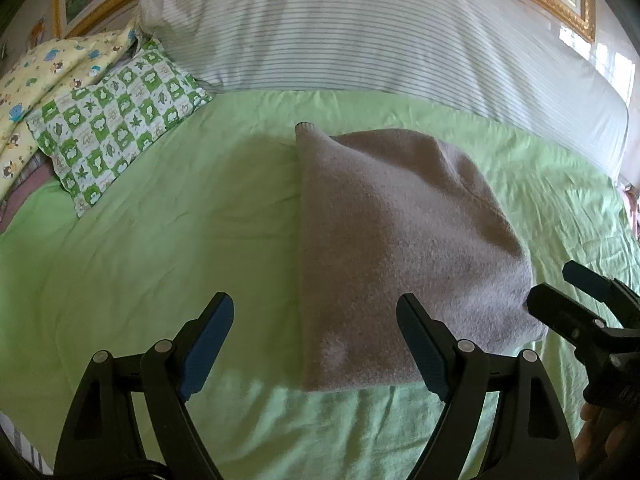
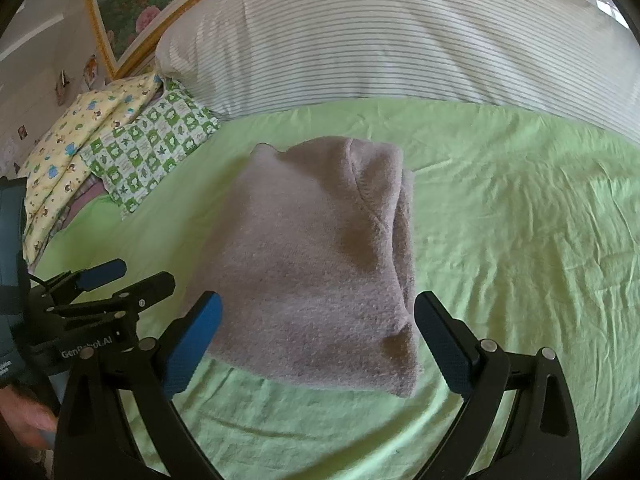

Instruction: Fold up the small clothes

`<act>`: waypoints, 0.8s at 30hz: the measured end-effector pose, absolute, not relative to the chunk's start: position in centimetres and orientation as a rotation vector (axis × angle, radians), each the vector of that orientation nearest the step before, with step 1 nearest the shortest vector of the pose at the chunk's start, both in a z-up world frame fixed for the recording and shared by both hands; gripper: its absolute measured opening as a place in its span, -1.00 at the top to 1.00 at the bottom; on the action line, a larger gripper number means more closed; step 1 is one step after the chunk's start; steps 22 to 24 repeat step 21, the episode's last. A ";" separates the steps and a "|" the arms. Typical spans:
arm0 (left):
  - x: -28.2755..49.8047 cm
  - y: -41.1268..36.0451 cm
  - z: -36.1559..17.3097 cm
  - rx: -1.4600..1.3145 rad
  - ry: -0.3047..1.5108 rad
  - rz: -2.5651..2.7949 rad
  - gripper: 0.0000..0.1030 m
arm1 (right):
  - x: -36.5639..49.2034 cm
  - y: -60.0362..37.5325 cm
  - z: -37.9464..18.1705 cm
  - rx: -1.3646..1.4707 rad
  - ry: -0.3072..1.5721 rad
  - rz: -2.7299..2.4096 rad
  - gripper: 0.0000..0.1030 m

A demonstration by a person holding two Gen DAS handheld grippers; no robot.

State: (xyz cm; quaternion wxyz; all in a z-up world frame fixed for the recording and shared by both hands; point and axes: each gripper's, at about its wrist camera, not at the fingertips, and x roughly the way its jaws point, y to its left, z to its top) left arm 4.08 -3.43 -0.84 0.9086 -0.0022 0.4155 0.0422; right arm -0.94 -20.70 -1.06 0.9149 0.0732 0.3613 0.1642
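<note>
The grey fleece garment (image 2: 320, 264) lies folded into a thick, layered rectangle on the green bed sheet (image 2: 520, 240), in front of the striped pillow (image 2: 400, 40), and I judge the fold nearly finished. My left gripper (image 1: 316, 344) and right gripper (image 2: 318, 340) both hang spread wide and empty over its near edge. To finish well, I would press the near corners flat, square the loose right-side layers, and avoid dragging the sheet.
</note>
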 end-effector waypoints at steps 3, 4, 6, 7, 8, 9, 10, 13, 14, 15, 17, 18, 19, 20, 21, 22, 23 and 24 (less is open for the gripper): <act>4.1 -3.4 -0.9 -0.003 0.858 0.087 -0.63 | -0.9 -20.7 -1.0 0.158 0.741 0.335 -0.88; 4.1 -3.3 -0.9 -0.004 0.858 0.087 -0.63 | -1.0 -20.6 -1.0 0.159 0.740 0.336 -0.88; 4.1 -3.4 -0.9 -0.005 0.859 0.087 -0.63 | -1.0 -20.7 -1.0 0.158 0.741 0.336 -0.88; 4.1 -3.4 -0.9 -0.005 0.859 0.087 -0.63 | -1.0 -20.6 -1.0 0.158 0.742 0.337 -0.88; 4.1 -3.3 -0.9 -0.005 0.858 0.087 -0.63 | -1.1 -20.6 -1.0 0.158 0.742 0.337 -0.88; 4.2 -3.3 -0.9 -0.004 0.859 0.086 -0.63 | -1.2 -20.5 -1.0 0.157 0.741 0.336 -0.88; 4.2 -3.3 -0.9 -0.004 0.860 0.085 -0.63 | -1.3 -20.4 -1.0 0.158 0.741 0.337 -0.88; 4.1 -3.4 -0.9 -0.003 0.860 0.087 -0.63 | -1.3 -20.4 -1.0 0.158 0.742 0.335 -0.88; 4.1 -3.4 -0.9 -0.003 0.859 0.089 -0.63 | -1.2 -20.5 -1.0 0.158 0.742 0.336 -0.88; 4.1 -3.4 -0.9 -0.005 0.859 0.088 -0.63 | -1.3 -20.4 -1.0 0.161 0.743 0.338 -0.88; 4.1 -3.4 -1.0 -0.003 0.861 0.090 -0.63 | -1.2 -20.4 -1.0 0.156 0.741 0.335 -0.88; 4.0 -3.4 -1.0 -0.005 0.863 0.090 -0.63 | -1.2 -20.5 -1.0 0.158 0.740 0.336 -0.88; 4.0 -3.4 -1.0 -0.005 0.863 0.091 -0.63 | -1.2 -20.4 -1.0 0.159 0.742 0.335 -0.88; 4.0 -3.4 -1.0 -0.003 0.862 0.093 -0.64 | -1.2 -20.4 -1.0 0.160 0.742 0.336 -0.88; 4.0 -3.5 -1.0 -0.003 0.864 0.092 -0.65 | -1.2 -20.4 -1.0 0.159 0.742 0.336 -0.88; 4.0 -3.5 -1.0 -0.003 0.864 0.092 -0.65 | -1.2 -20.4 -1.0 0.159 0.742 0.336 -0.88; 4.0 -3.5 -1.0 -0.003 0.864 0.092 -0.65 | -1.2 -20.4 -1.0 0.159 0.742 0.336 -0.88; 4.0 -3.5 -1.0 -0.003 0.864 0.092 -0.65 | -1.2 -20.4 -1.0 0.159 0.742 0.336 -0.88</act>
